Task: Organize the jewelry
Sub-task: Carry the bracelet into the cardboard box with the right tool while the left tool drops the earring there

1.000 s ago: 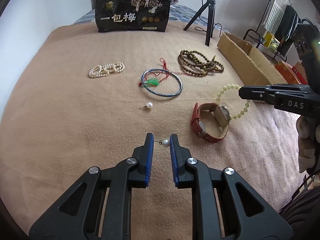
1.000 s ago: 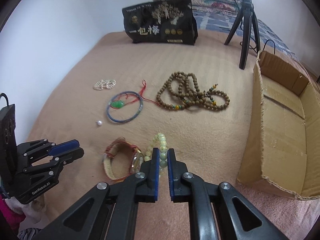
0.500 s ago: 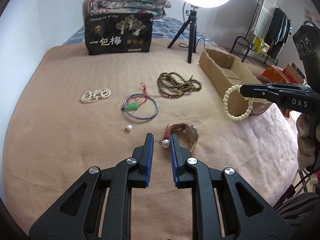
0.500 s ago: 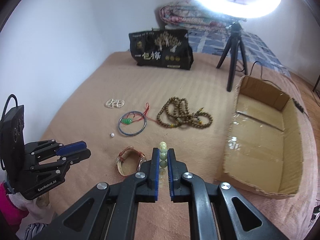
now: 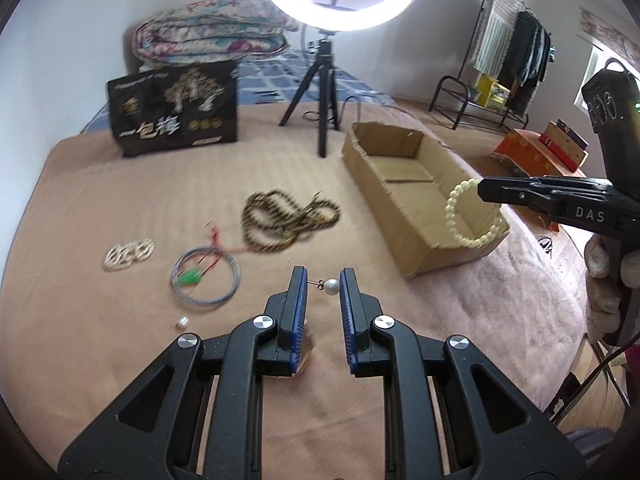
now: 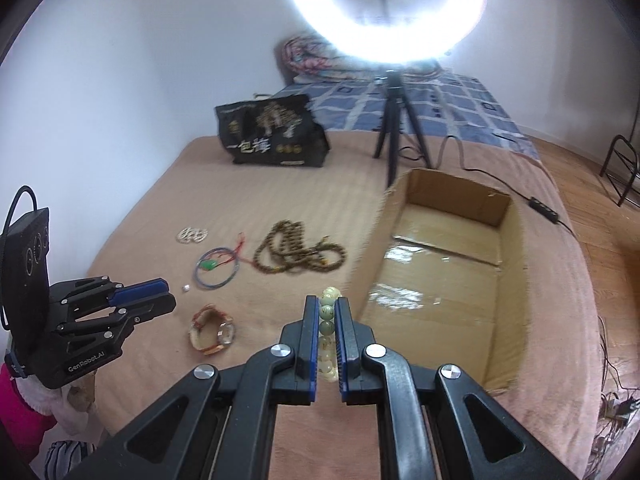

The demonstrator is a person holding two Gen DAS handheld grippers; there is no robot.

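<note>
Pale-green bead bracelet [image 6: 327, 330] pinched between right tongs [image 6: 325, 304].

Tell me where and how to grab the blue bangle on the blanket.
Grip the blue bangle on its bare near rim, coming from above with one finger inside the ring. It lies flat, and the green pendant and red cord crowd its far side.

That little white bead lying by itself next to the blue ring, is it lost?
It does look stray: the small pearl earring lies alone on the blanket, while its twin is pinched in the left hand-held gripper.
</note>
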